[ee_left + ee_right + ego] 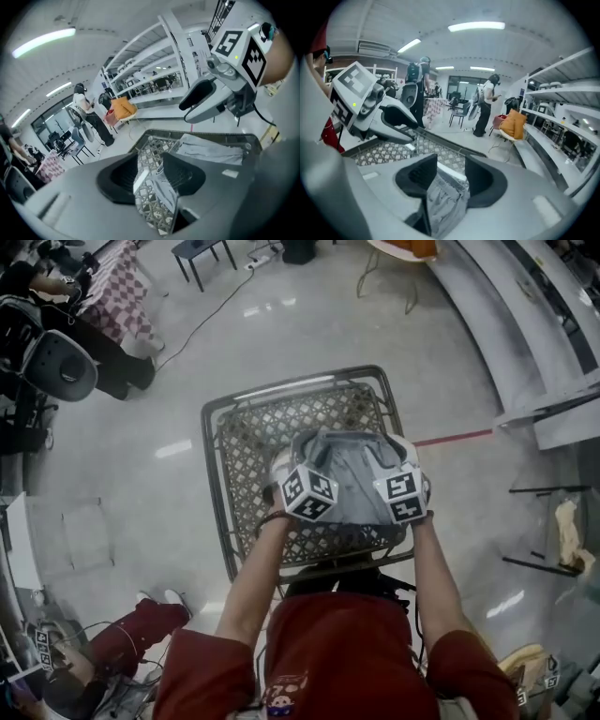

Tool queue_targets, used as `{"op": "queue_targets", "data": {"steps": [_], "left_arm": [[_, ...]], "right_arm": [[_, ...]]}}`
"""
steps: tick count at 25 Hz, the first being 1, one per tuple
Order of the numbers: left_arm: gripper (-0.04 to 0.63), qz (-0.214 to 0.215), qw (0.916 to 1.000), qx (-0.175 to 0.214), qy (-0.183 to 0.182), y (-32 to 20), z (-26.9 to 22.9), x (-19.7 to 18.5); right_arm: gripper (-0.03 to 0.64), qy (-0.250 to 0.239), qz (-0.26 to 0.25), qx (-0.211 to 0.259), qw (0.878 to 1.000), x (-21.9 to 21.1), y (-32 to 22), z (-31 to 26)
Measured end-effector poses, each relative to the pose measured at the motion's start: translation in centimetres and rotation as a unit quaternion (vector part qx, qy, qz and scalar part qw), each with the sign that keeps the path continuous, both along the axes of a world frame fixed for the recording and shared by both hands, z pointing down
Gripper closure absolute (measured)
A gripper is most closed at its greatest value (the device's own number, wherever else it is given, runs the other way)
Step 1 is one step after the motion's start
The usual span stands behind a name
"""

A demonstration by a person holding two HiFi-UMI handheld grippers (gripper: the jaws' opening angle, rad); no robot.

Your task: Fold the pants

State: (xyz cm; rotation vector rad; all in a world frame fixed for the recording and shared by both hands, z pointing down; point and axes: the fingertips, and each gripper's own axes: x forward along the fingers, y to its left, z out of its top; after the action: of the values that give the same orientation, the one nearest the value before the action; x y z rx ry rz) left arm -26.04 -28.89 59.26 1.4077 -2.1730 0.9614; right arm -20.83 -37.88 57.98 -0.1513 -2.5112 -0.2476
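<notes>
The lattice-topped metal table (246,451) is filling the centre of the head view. The grey pants (349,474) are hanging bunched above its right half, held up between the two grippers rather than lying flat.

The likely trouble is in that bunching. With the cloth gathered in a heap, the legs may be hanging twisted or uneven, so a fold laid down from here could be landing crooked. A trailing hem could also be snagging on the open lattice or the table's rim. The thinner of the two holds looks the weaker and could be slipping under the cloth's weight.

The right gripper (449,180) is standing partly closed, pinching a thick wad of the pants between its pads, low in the middle of its view. The left gripper (157,180) is also partly closed, but it seems to be catching only a thin edge of the fabric against one pad, with lattice showing through beside it.
</notes>
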Motion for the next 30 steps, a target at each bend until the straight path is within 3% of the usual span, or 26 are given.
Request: {"op": "queue_targets", "data": {"steps": [5,8,13,21,30], "left_arm": [[0.411,-0.054,0.9901,0.129,-0.007,3.1,-7.2,1.0],[0.411,-0.080,0.9777,0.194,0.000,5.2,-10.8,2.9],[0.411,-0.126,0.9513,0.281,-0.016,8.7,-16.2,6.0],[0.413,-0.171,0.9194,0.351,-0.044,11.5,-21.9,13.3],[0.440,-0.186,0.9092,0.363,-0.084,12.0,-25.9,25.2]], "right_arm": [[0.439,-0.127,0.076,-0.028,0.989,0.8,3.0,-8.8],[0.439,-0.185,0.101,-0.051,0.976,3.1,4.3,-13.0],[0.439,-0.229,0.094,-0.046,0.968,6.7,6.9,-17.1],[0.439,-0.297,0.070,-0.050,0.951,13.8,9.3,-22.9],[0.439,-0.324,0.053,-0.096,0.940,23.9,9.9,-25.4]]}}
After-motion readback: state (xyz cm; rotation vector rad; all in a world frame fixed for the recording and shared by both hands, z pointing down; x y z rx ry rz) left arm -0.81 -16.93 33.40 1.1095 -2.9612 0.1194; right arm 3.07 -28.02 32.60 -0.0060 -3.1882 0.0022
